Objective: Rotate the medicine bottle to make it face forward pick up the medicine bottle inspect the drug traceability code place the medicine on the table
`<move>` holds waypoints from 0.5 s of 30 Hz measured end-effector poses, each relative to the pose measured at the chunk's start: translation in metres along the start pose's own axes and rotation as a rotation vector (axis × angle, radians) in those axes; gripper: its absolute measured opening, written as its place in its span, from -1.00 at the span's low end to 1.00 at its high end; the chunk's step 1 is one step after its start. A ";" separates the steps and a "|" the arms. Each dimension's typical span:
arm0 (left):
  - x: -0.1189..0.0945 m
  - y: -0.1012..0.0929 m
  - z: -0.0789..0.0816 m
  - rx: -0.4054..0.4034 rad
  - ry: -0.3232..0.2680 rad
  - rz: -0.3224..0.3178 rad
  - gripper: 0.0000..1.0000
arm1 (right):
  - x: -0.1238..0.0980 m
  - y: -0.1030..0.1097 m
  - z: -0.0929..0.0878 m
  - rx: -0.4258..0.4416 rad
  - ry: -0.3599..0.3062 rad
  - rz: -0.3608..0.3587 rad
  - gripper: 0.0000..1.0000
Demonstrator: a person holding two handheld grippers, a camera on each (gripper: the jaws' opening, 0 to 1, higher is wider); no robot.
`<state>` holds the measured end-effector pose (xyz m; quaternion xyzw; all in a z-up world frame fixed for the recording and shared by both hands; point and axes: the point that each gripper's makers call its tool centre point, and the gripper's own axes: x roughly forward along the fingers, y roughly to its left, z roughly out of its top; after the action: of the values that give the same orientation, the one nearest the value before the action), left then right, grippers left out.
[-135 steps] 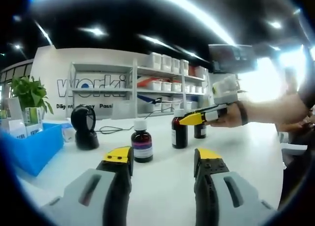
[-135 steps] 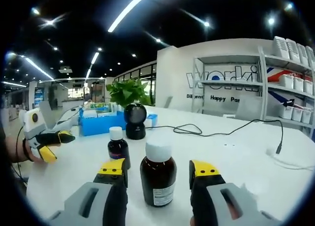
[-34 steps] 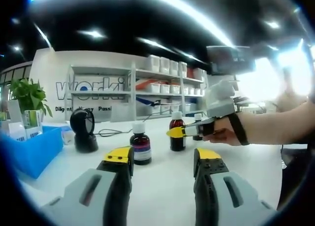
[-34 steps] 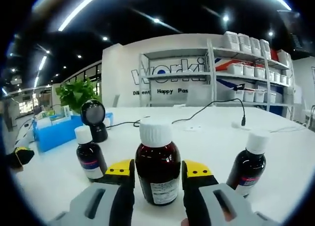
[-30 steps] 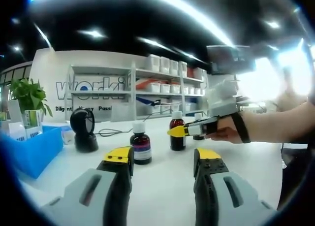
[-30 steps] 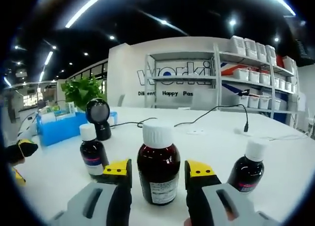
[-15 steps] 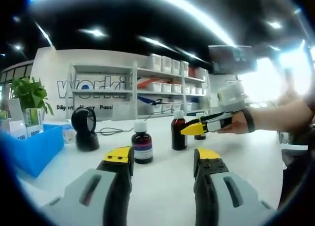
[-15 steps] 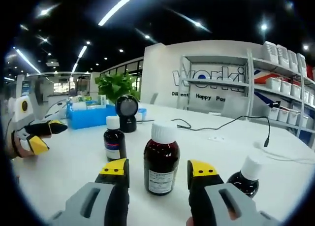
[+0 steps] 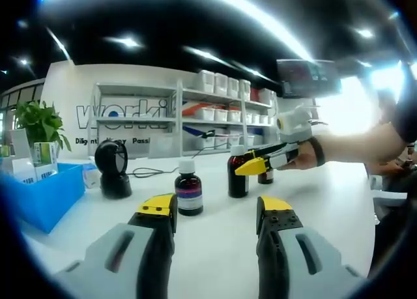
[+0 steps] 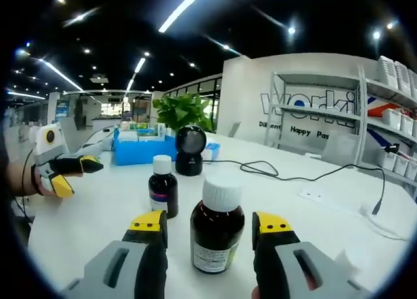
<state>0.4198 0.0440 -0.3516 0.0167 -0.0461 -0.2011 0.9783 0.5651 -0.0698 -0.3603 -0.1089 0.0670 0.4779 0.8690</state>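
Medicine bottle [image 10: 217,234], white label unreadable

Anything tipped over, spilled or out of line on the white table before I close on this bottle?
Nothing stands out. The large brown medicine bottle with a white cap stands upright between the right gripper jaws, cap on. The smaller dark bottle with a purple label is also upright. The white table shows no spill.

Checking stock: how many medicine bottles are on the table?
3: one beside the scanner, one between the right tongs' jaws, one partly hidden behind those tongs.
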 end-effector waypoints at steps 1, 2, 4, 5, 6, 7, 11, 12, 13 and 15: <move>0.000 0.000 0.000 -0.001 0.000 -0.001 -0.21 | 0.001 0.000 -0.002 -0.011 0.006 0.001 -0.07; 0.000 0.000 0.000 -0.001 -0.001 -0.001 -0.21 | 0.002 -0.001 -0.003 -0.011 0.007 0.002 -0.09; 0.000 0.000 0.000 -0.002 -0.002 -0.003 -0.21 | 0.002 -0.001 -0.006 0.003 0.012 0.005 -0.19; 0.000 0.000 0.000 -0.001 -0.002 -0.004 -0.21 | 0.002 -0.003 -0.004 0.012 0.005 0.008 -0.28; 0.000 0.000 0.000 -0.001 -0.002 -0.004 -0.21 | 0.001 -0.005 -0.003 0.039 -0.003 0.004 -0.40; 0.000 0.000 0.001 -0.001 -0.003 -0.005 -0.21 | 0.002 -0.006 -0.001 0.086 -0.017 0.001 -0.42; 0.000 -0.001 0.000 -0.002 -0.003 -0.006 -0.21 | 0.004 -0.007 -0.004 0.067 -0.007 0.017 -0.42; 0.000 0.000 0.000 -0.001 -0.002 -0.007 -0.21 | 0.004 -0.007 -0.004 0.067 -0.007 0.018 -0.42; 0.000 0.000 0.000 0.000 0.000 -0.007 -0.21 | 0.004 -0.007 -0.004 0.067 -0.008 0.018 -0.42; 0.000 -0.001 0.000 0.001 0.000 -0.008 -0.21 | 0.004 -0.009 -0.004 0.069 -0.009 0.018 -0.43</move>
<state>0.4200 0.0433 -0.3519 0.0175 -0.0459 -0.2050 0.9775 0.5747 -0.0717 -0.3639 -0.0763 0.0806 0.4838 0.8681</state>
